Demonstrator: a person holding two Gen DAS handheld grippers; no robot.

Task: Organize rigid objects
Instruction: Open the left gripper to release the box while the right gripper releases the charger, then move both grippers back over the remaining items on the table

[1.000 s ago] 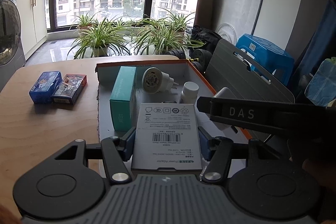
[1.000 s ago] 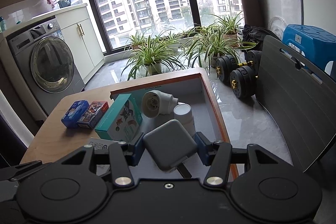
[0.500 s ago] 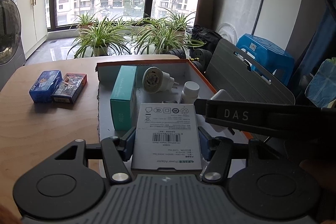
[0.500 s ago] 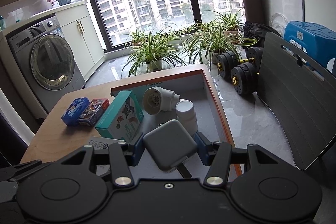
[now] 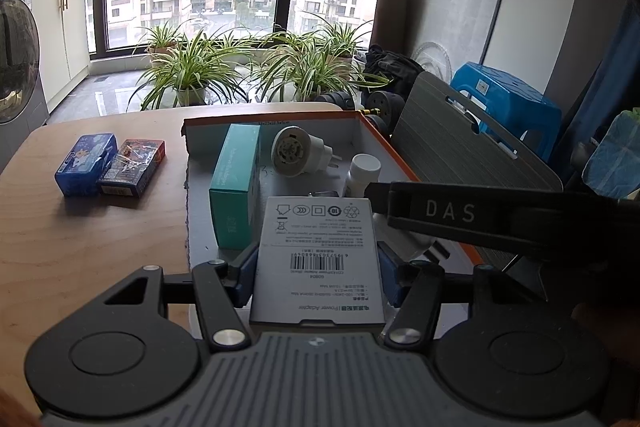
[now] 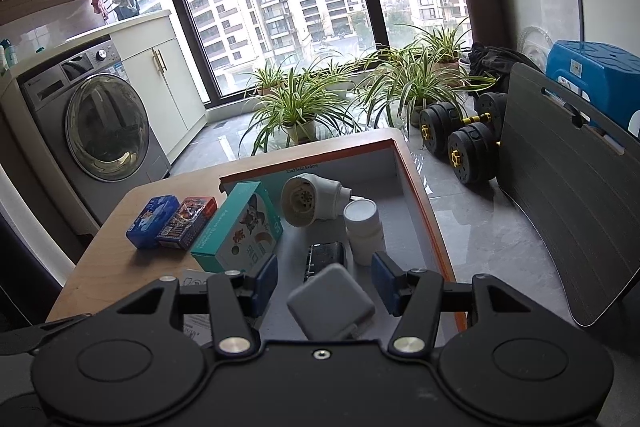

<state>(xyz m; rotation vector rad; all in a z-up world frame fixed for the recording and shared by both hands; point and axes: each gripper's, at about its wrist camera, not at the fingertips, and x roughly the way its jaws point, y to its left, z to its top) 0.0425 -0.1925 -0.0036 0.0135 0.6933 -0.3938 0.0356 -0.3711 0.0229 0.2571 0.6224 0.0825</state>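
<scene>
Here the left gripper (image 5: pixel 318 273) is clamped on the white adapter box (image 5: pixel 318 259), whose long axis runs straight ahead along the fingers, its label face up over the near end of the orange-rimmed box (image 5: pixel 384 141). The right gripper (image 6: pixel 325 281) has just been opening; its blue pads (image 6: pixel 267 277) stand clear of the grey charger (image 6: pixel 330 301) lying tilted between them. Inside the box a teal carton (image 6: pixel 240 227) stands on edge lengthwise, beside a white plug (image 6: pixel 310 199) on its side and an upright white bottle (image 6: pixel 363 229). Two small packs (image 5: pixel 110 165) lie together on the tabletop (image 5: pixel 80 247).
</scene>
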